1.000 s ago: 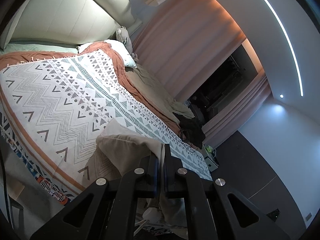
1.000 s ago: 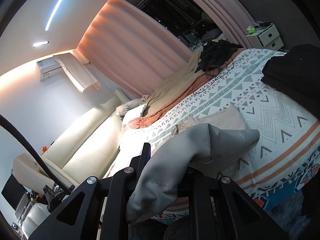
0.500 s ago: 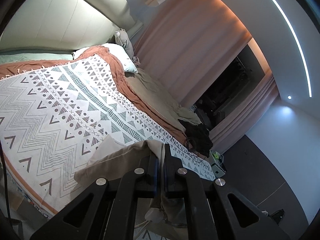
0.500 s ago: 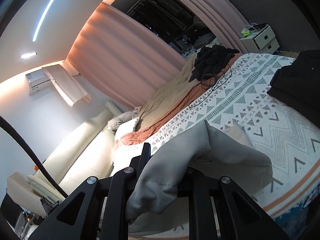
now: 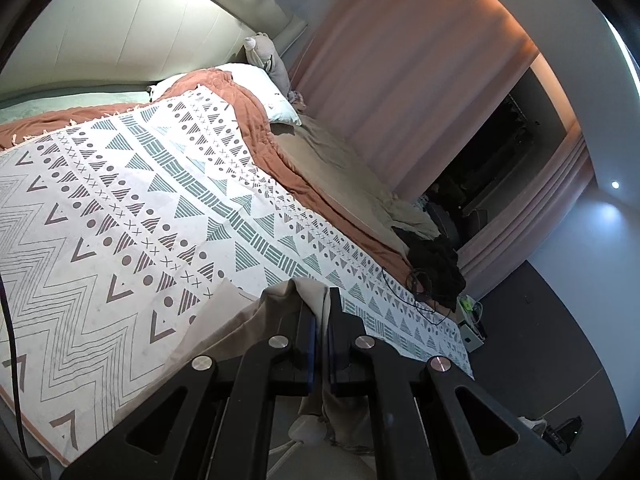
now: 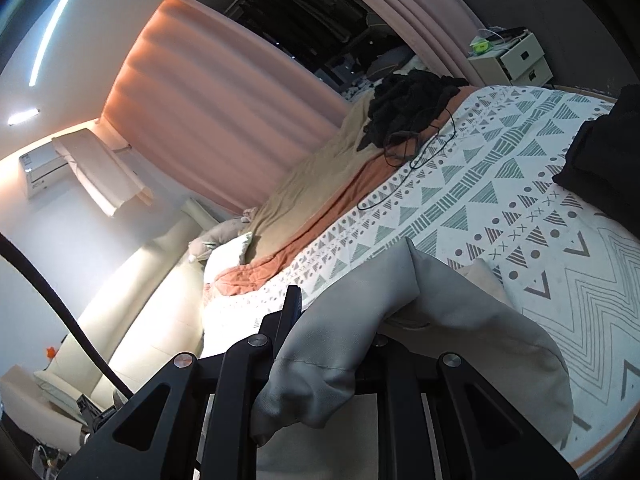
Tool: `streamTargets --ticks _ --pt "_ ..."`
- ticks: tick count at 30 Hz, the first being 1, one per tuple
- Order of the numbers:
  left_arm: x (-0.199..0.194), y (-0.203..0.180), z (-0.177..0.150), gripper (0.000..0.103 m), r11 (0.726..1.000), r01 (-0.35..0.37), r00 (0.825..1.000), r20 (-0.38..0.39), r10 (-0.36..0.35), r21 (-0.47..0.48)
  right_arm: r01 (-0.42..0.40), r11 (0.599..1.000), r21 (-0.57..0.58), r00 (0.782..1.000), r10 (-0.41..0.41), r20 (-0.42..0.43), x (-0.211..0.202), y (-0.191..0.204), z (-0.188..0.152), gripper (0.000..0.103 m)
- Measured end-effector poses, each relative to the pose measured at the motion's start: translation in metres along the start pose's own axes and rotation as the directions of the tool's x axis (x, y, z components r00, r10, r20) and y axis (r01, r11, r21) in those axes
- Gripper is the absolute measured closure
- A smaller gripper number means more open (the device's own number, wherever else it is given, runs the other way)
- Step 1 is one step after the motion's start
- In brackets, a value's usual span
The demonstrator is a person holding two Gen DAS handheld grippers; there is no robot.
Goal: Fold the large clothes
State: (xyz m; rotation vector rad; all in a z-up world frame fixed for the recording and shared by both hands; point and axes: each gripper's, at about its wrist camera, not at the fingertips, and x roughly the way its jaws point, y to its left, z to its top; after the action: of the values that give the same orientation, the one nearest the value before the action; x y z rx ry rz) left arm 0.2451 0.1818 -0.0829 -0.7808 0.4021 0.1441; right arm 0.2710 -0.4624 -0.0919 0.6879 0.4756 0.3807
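Beige garment (image 5: 244,320) is clamped in both tongs: left gripper (image 5: 321,312) has its jaws pinched together on a fabric edge, right gripper (image 6: 332,320) is closed on a bunched grey-beige fold that drapes over it, and the rest trails onto the near edge of the bed. Best handling, as I judge it: keep both pinches firm, spread the hands to tension the held edge, then lay it flat before creasing. Patterned blanket (image 5: 120,208) covers the bed; black clothes (image 6: 404,108) sit at its far corner, pink curtain (image 5: 400,80) behind, nightstand (image 6: 512,58) beyond.
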Motion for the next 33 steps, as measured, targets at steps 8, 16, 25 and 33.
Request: streamTargets --ticks 8,16,25,33 --pt "0.091 0.027 -0.009 0.097 0.998 -0.069 0.994 -0.089 0.067 -0.013 0.081 0.996 0.033 0.994 -0.078 -0.081 0.084 -0.024 0.003 0.089" --pt "0.158 0.055 -0.031 0.097 0.984 -0.167 0.975 -0.159 0.157 -0.056 0.169 0.985 0.044 0.979 -0.163 -0.124 0.140 -0.046 -0.009 0.088" --pt "0.197 0.064 -0.044 0.088 0.984 -0.155 0.967 -0.218 0.133 -0.090 0.208 0.975 0.077 0.971 -0.196 -0.136 0.165 -0.058 -0.017 0.031" --pt "0.186 0.051 -0.044 0.023 0.989 -0.078 0.977 -0.209 0.050 -0.125 0.170 0.984 0.046 0.977 -0.162 -0.142 0.163 -0.029 -0.025 0.012"
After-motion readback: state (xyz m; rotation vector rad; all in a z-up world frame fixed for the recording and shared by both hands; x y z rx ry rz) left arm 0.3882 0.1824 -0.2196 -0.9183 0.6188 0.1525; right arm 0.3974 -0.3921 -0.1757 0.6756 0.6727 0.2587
